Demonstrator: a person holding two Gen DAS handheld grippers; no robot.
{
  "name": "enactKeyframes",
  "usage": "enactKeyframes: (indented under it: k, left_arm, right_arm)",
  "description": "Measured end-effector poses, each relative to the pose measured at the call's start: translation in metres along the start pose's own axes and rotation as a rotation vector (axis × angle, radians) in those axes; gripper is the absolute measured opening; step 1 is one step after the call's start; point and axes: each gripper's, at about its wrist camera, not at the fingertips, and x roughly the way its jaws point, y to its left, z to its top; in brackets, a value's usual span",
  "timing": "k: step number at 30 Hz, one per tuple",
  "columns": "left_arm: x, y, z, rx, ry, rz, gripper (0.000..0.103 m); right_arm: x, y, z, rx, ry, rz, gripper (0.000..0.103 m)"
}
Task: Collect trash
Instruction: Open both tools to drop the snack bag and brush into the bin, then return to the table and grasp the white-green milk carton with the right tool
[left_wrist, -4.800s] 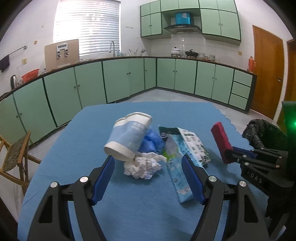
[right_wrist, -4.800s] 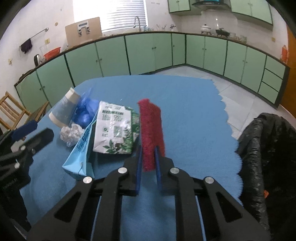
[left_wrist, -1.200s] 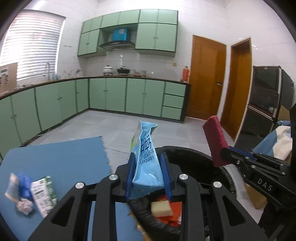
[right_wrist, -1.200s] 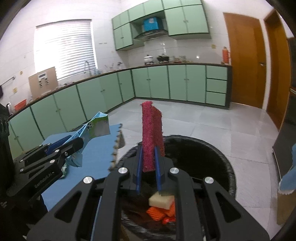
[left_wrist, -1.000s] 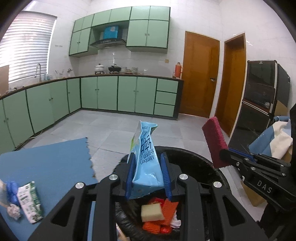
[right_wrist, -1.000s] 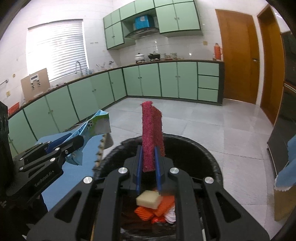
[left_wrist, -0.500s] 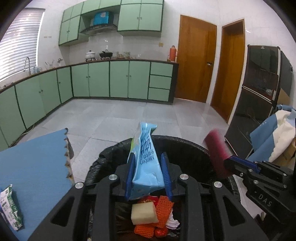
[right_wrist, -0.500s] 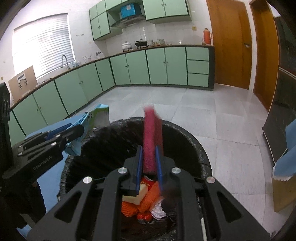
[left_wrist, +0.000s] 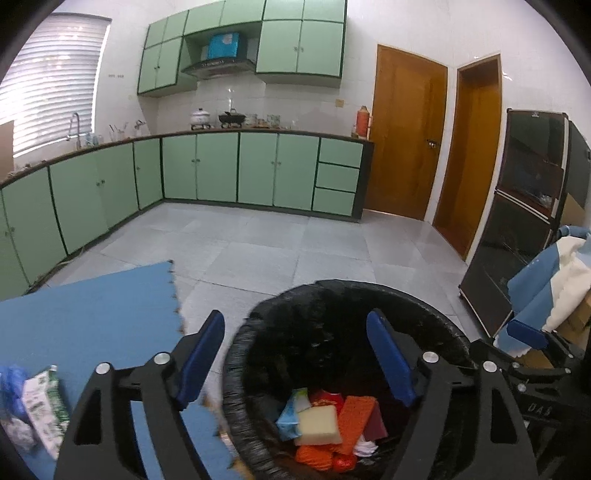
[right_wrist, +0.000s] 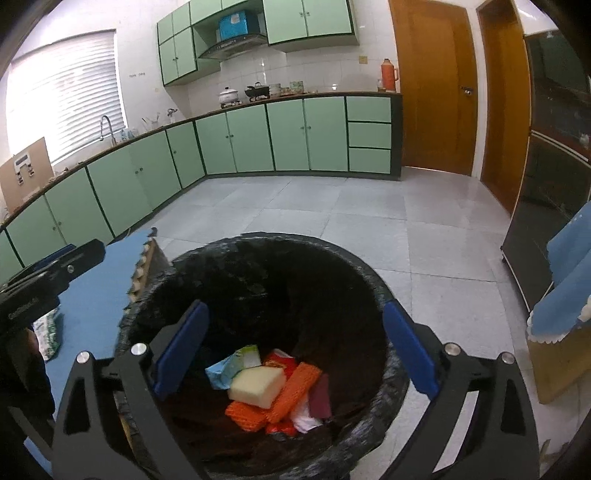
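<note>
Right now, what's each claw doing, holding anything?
Left claw: open, holding nothing, above the trash bin.
Right claw: open, holding nothing, above the same bin.

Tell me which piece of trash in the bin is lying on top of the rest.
The pale yellow sponge. It rests flat over the blue wrapper and orange netting, with nothing covering it.

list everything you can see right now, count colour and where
bin: 1, black liner, on the floor by the table
blue packet: 1, in the bin
yellow sponge: 1, in the bin
orange net pieces: several, in the bin
dark red pad: 1, in the bin
table: 1, blue cover, left
green-white packet: 1, on the table
cabinets: many, green, along the walls
doors: 2, brown
left gripper: open, above the bin
right gripper: open, above the bin
</note>
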Motion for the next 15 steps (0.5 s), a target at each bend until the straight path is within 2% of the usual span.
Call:
enactKeyframes:
  k: [7,15]
  left_arm:
    - [-0.05,0.05,-0.012,-0.031,-0.024,0.083,0.083]
    - [-0.111,0.127,-0.035,-0.094,-0.05,0.272,0.084]
  right_arm:
    - [-0.021,0.049,0.003,-0.005,-0.018,0.072,0.095]
    - [-0.021,0.125,-0.002,-0.051,-0.012,0.176,0.096]
